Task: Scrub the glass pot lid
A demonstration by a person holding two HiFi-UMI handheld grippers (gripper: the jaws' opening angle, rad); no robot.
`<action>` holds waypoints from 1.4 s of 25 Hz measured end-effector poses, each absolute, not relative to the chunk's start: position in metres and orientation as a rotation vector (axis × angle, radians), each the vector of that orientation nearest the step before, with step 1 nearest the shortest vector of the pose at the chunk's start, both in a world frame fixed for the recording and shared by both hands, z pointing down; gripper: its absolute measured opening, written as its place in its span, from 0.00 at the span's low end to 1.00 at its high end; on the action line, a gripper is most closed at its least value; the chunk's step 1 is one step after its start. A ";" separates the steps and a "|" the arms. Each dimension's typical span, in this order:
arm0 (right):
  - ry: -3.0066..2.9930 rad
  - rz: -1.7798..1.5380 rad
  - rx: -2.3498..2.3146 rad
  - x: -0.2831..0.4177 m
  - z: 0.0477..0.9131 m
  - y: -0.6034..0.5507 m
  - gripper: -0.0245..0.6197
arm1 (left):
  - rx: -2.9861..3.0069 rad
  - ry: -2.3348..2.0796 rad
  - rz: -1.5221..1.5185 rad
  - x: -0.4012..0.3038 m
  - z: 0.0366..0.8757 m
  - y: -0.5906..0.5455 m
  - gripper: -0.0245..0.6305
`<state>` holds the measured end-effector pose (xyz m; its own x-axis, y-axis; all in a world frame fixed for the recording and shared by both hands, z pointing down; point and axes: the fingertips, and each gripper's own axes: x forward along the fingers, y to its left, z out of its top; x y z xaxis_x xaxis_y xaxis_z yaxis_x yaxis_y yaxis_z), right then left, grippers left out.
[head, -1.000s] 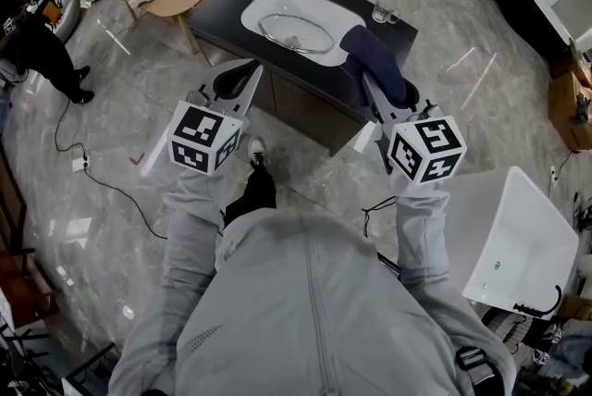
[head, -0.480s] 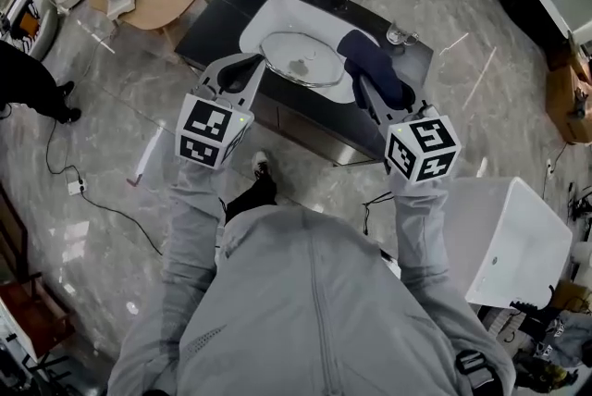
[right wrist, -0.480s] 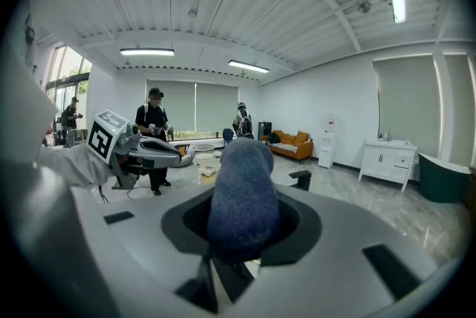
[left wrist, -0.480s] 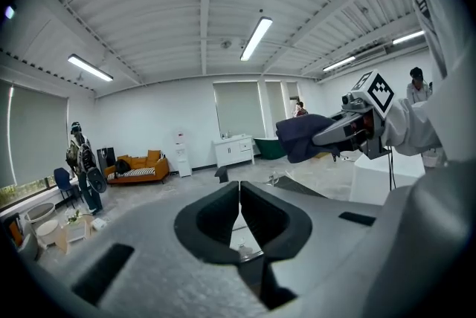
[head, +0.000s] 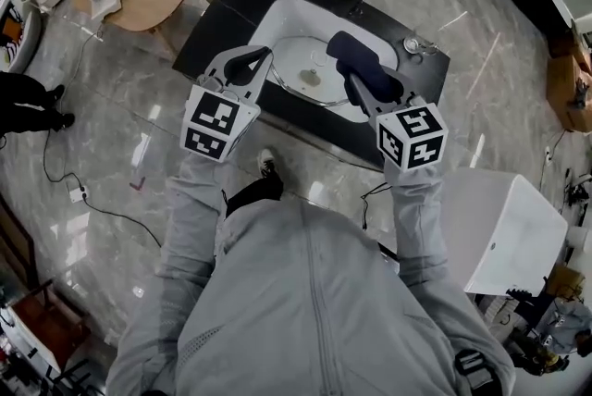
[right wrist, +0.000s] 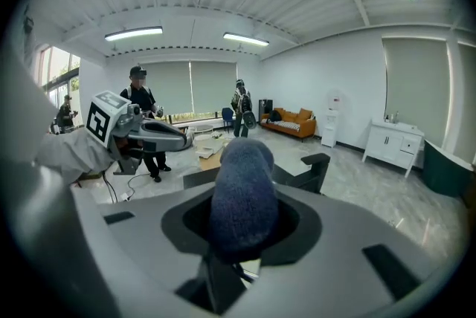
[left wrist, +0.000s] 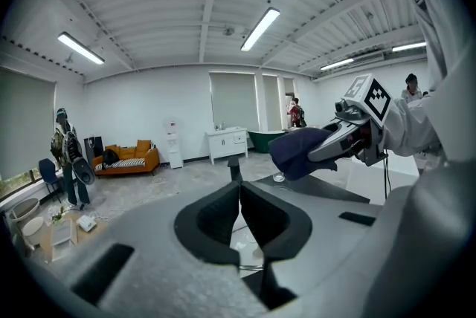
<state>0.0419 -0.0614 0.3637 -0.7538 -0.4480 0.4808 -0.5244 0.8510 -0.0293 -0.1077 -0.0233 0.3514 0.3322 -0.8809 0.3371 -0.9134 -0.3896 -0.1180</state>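
Lid (head: 312,76) in sink (head: 270,22) — head view clearest; right tongs (head: 359,83) round cloth (right wrist: 242,190).

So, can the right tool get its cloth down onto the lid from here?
Probably yes: the right tool, shut on the blue cloth, hovers over the sink, and the glass lid lies uncovered in it.

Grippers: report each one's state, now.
Left gripper: shut, empty.
Right gripper: shut on the dark blue cloth.
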 end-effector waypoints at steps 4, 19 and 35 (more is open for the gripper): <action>-2.496 0.266 0.704 0.024 0.392 -0.075 0.23 | 2.497 -1.605 0.553 -0.119 0.371 -0.042 0.08; -2.213 0.338 0.637 0.012 0.546 -0.135 0.23 | 2.304 -1.526 0.537 -0.127 0.480 -0.098 0.08; -1.857 0.529 0.634 0.063 0.704 -0.192 0.23 | 2.122 -1.486 0.593 -0.112 0.554 -0.125 0.08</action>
<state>0.0631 -0.1924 0.7039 -0.3045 -0.1786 0.9356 -0.6448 0.7616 -0.0644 -0.1121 -0.1253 0.5543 0.3166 -0.7379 0.5961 -0.9455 -0.2959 0.1360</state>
